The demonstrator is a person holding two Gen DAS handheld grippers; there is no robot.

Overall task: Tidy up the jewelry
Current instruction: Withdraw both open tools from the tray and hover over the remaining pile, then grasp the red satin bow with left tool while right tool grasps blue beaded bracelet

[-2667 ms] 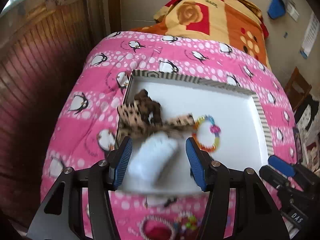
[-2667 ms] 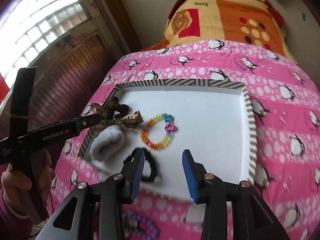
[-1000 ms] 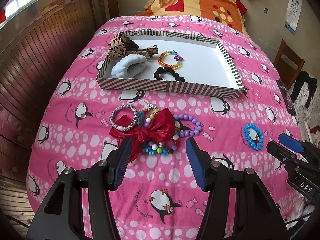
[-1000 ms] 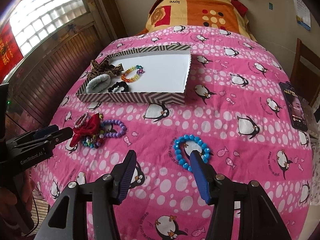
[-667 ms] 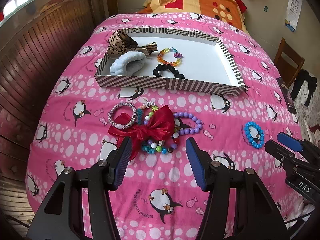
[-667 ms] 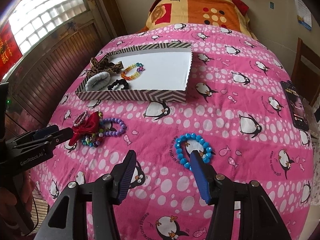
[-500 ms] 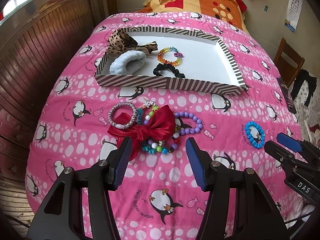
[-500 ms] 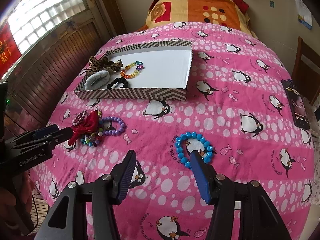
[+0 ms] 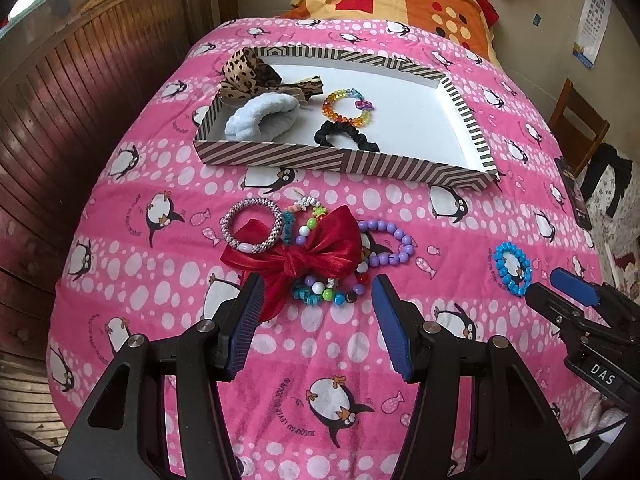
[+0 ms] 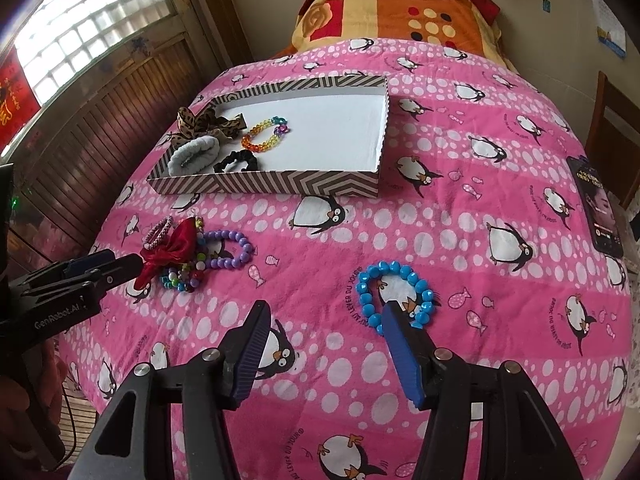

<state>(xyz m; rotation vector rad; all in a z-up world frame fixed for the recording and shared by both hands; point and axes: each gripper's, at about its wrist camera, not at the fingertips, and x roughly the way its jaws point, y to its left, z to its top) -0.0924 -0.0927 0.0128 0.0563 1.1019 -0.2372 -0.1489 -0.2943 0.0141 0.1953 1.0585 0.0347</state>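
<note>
Your left tool (image 9: 316, 300) spread, empty | right tool (image 10: 324, 322) spread, empty | risk: red bow (image 9: 304, 252) overlies bracelets (image 9: 320, 288); your pinch may snag several.

Both cameras looked forward along their own fingers, down the bed toward the striped tray (image 9: 344, 162) and the orange blanket beyond it. The left view sat low and near, just short of the red bow (image 9: 308, 258), left of the tray's middle. The right view stood a little farther right, near the blue bracelet (image 10: 394, 298), seeing the tray (image 10: 280, 186) at an angle. Both shared the tray, the bow (image 10: 170, 250) and the bracelet (image 9: 512, 268) (each also caught the other gripper at its edge).
</note>
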